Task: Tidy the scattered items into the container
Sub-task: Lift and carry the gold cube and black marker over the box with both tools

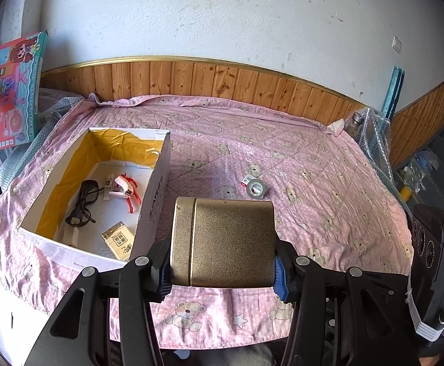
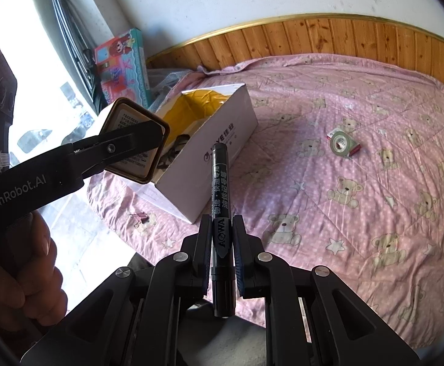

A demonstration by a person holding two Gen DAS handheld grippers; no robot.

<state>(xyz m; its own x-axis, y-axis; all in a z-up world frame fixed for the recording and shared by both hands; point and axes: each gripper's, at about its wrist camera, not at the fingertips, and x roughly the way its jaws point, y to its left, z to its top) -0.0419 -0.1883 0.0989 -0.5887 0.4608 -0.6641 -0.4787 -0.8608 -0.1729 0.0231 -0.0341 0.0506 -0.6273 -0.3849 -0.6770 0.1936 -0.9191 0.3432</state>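
Observation:
My left gripper [image 1: 222,270] is shut on a gold tin [image 1: 225,241], held in the air just right of the white cardboard box [image 1: 158,195]. The right wrist view shows the gold tin [image 2: 133,138] end-on, clamped over the box's [image 2: 219,158] near corner. Inside the box lie black glasses [image 1: 83,202], a red-and-white tool [image 1: 127,189] and a small gold packet [image 1: 118,239]. My right gripper [image 2: 222,244] is shut on a black marker [image 2: 220,213] pointing toward the box. A green tape roll [image 2: 341,143] on a small card rests on the pink bedspread; the tape roll [image 1: 256,188] also shows beyond the tin.
A binder clip [image 2: 139,216] lies on the pink bedspread [image 2: 359,213] near the box's front corner. A toy box [image 1: 16,91] leans at the far left by a window. Wood panelling [image 1: 222,76] runs behind the bed. A hand [image 2: 33,271] holds the left gripper's handle.

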